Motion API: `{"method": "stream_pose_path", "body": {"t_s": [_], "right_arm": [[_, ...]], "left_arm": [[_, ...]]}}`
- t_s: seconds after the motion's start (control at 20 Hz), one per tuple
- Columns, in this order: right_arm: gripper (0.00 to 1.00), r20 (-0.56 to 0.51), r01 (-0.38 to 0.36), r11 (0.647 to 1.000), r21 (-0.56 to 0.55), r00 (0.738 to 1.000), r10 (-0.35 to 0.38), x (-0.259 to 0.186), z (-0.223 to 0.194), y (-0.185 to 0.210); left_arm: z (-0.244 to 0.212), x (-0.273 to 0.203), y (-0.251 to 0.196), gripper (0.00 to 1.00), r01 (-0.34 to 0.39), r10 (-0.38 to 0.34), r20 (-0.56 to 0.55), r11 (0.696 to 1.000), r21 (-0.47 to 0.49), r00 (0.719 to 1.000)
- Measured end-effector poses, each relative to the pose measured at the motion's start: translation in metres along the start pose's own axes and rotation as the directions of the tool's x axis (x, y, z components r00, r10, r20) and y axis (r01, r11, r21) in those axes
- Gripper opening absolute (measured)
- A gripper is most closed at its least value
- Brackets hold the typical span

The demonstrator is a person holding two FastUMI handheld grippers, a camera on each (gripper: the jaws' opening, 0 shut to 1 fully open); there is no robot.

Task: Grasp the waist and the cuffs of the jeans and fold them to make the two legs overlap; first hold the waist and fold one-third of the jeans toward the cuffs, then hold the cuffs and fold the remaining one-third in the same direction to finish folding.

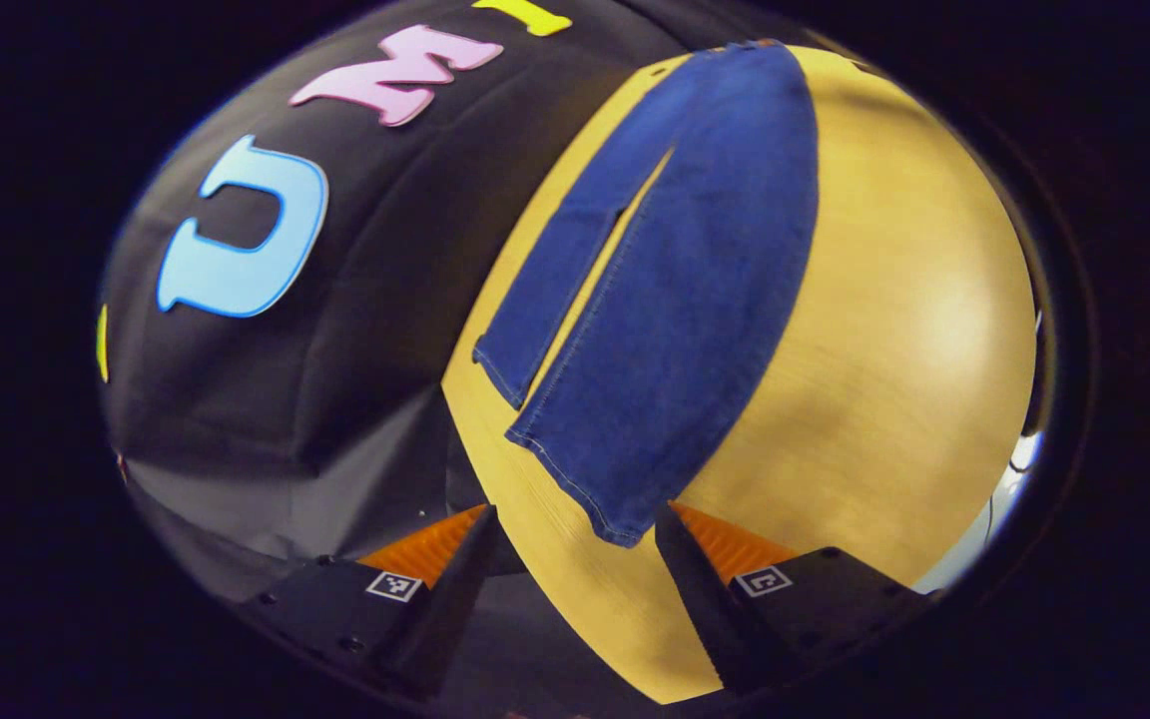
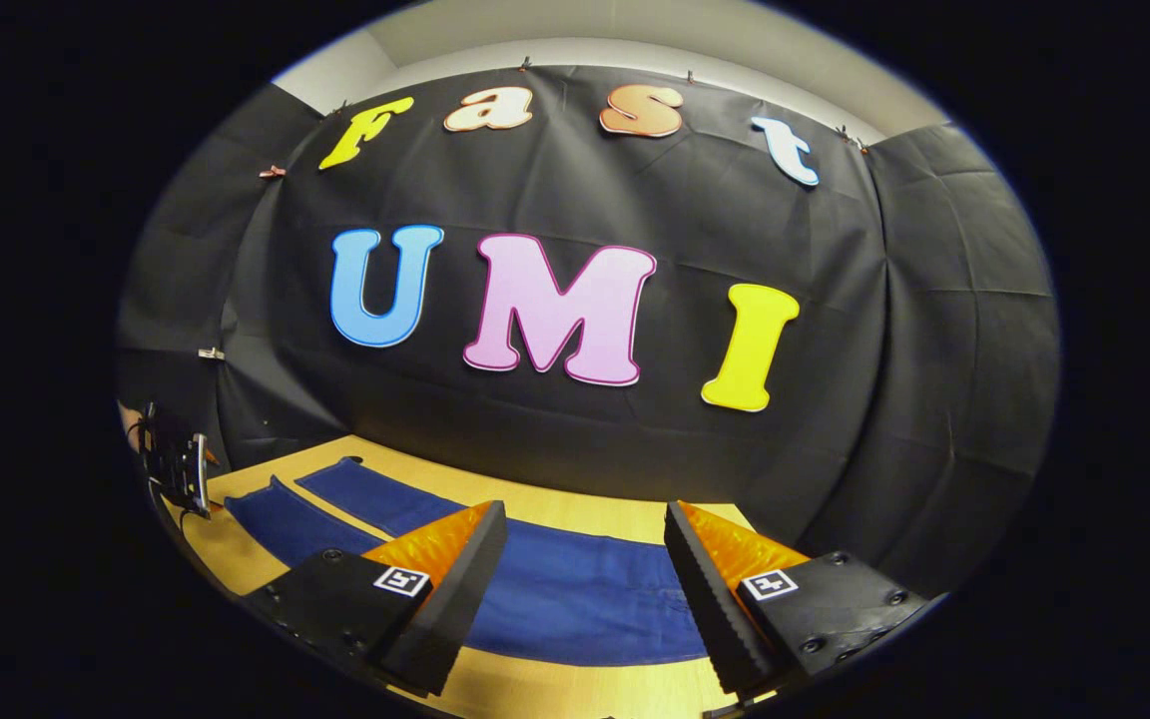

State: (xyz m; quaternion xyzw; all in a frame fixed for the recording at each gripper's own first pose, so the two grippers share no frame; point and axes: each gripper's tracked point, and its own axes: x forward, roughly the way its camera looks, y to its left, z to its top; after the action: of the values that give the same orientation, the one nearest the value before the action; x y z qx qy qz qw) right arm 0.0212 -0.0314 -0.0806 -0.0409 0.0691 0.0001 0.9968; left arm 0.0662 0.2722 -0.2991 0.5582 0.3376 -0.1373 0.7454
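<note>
While spread flat: the dark blue denim jeans [image 1: 675,300] lie unfolded on the pale yellow wooden desk [image 1: 894,379], both legs out straight with a narrow strip of desk showing between them.
Jeans in the left gripper view: the two cuffs [image 1: 575,479] are at the near end, close to the desk's edge; the waist [image 1: 745,50] is at the far end.
Leg layout: the legs lie side by side and do not overlap; the wider-looking leg reaches closer to the camera than the other.
Left hand-held gripper [image 1: 575,559]: its two fingers are spread wide apart with nothing between them; it hangs above the desk's near edge, just short of the cuffs, and touches no cloth.
Right hand-held gripper [image 2: 585,569]: its fingers are likewise wide apart and hold nothing; it hovers over the broad upper part of the jeans [image 2: 575,589], and whether the tips touch the cloth I cannot tell.
Jeans in the right gripper view: the legs run off to the left of the picture, again parted by a thin strip of the desk [image 2: 555,689].
Other gripper seen from the right gripper view: the left hand-held gripper [image 2: 176,464] shows as a small dark shape at the far left edge, beside the cuff end of the legs.
Backdrop: black cloth booth wall [image 2: 894,330] behind the desk.
</note>
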Motion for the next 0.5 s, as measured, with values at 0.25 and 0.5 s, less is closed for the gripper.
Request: {"method": "stream_pose_path", "body": {"t_s": [0.25,0.5], "right_arm": [[0.97,-0.068,0.048,0.999,-0.008,0.997,-0.048,-0.003,-0.035,-0.027],[0.97,-0.139,0.061,0.998,-0.016,0.988,-0.063,-0.005,-0.065,-0.045]], "left_arm": [[-0.017,0.022,-0.011,0.98,0.066,-0.058,-0.066,0.990,0.122,0.996],[-0.005,0.052,-0.008,0.94,0.099,-0.088,-0.058,0.970,0.222,0.994]]}}
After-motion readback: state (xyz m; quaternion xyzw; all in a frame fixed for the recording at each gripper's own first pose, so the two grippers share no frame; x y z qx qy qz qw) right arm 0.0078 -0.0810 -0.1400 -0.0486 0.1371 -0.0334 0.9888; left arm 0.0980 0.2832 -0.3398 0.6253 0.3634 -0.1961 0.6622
